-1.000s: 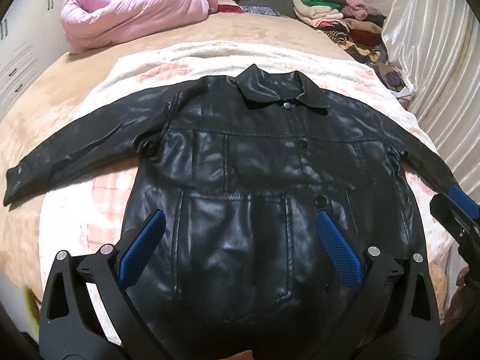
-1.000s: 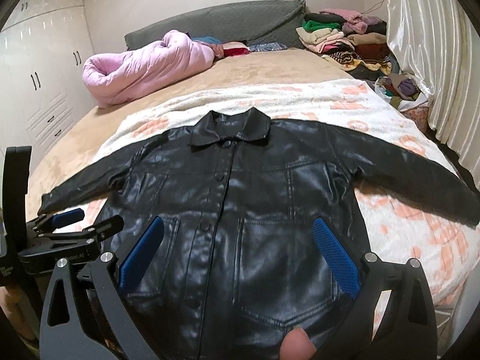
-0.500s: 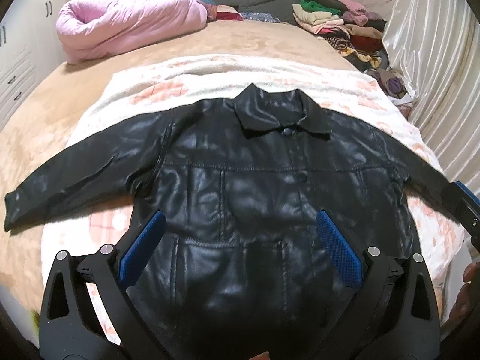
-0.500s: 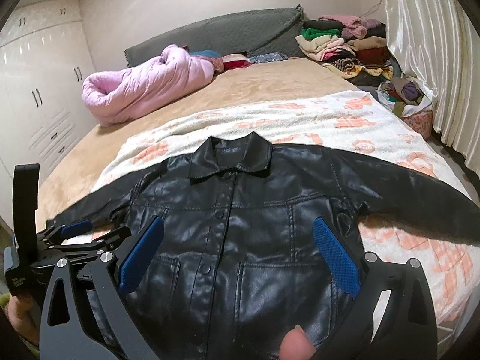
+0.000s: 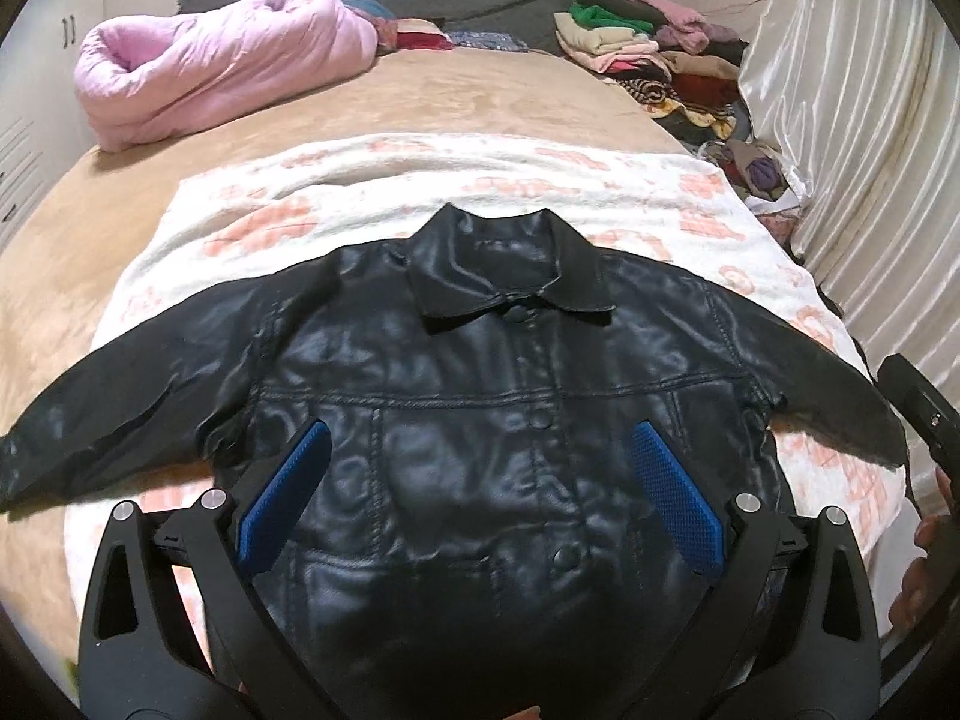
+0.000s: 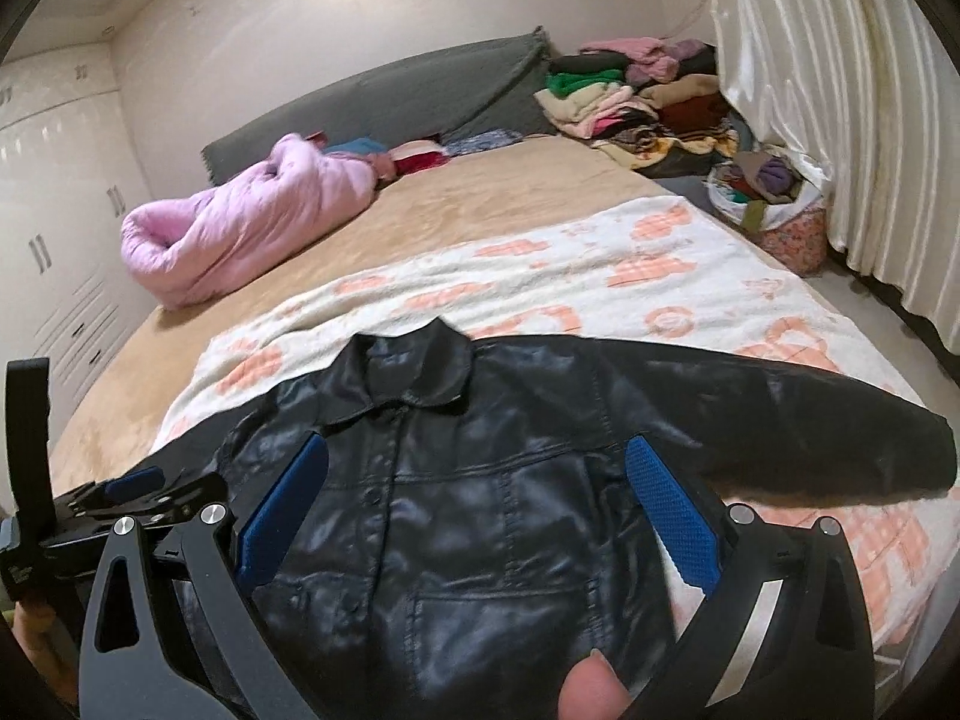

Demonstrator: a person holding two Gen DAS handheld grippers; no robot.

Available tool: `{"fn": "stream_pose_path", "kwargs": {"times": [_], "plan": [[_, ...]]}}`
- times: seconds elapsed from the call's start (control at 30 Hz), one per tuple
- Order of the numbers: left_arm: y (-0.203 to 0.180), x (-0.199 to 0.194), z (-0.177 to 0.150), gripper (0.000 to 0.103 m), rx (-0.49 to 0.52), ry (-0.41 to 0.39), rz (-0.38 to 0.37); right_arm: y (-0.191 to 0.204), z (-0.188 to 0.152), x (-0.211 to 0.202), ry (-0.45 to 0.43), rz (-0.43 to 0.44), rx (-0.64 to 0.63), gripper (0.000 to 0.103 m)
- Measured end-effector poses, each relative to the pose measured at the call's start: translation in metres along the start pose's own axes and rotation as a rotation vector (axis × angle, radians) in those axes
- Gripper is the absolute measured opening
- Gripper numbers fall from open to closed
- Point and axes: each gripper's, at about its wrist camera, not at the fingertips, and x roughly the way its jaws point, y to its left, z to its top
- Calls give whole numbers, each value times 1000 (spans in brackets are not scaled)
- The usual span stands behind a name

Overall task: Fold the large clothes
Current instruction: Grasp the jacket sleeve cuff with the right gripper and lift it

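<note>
Pink quilt bundled at bed's far left corner; clothes pile at far right corner.

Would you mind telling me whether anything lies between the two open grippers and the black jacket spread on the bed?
Nothing visible does. The black jacket lies flat and uncovered on the patterned blanket, with both sleeves spread out. The left gripper and right gripper are open above its lower front. The pink duvet and clothes pile sit far behind.

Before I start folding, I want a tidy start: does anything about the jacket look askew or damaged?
Nothing stands out. The black leather jacket lies flat, front up and buttoned, on the patterned blanket, both sleeves spread out, collar folded down. No tear shows. Both the left gripper and right gripper are open above it.
</note>
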Motion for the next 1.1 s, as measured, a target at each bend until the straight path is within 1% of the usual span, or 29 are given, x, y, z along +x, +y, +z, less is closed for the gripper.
{"fn": "stream_pose_path", "kwargs": {"times": [0.1,0.27,0.43,0.6,0.8,1.1], "plan": [[-10,7,5,94,11,0,1,-19,9,2,-13,-24,46,99],[-25,25,11,94,1,21,-19,-50,19,5,-37,-83,105,99],[-43,37,17,94,20,31,-42,-84,19,14,-29,-126,186,99],[-66,50,20,94,46,49,-72,-120,13,21,-26,-182,277,99],[-84,68,18,94,78,71,-66,-166,-3,28,-13,-258,378,99],[-108,92,7,94,127,109,-85,-239,-29,32,5,-370,550,99]]}}
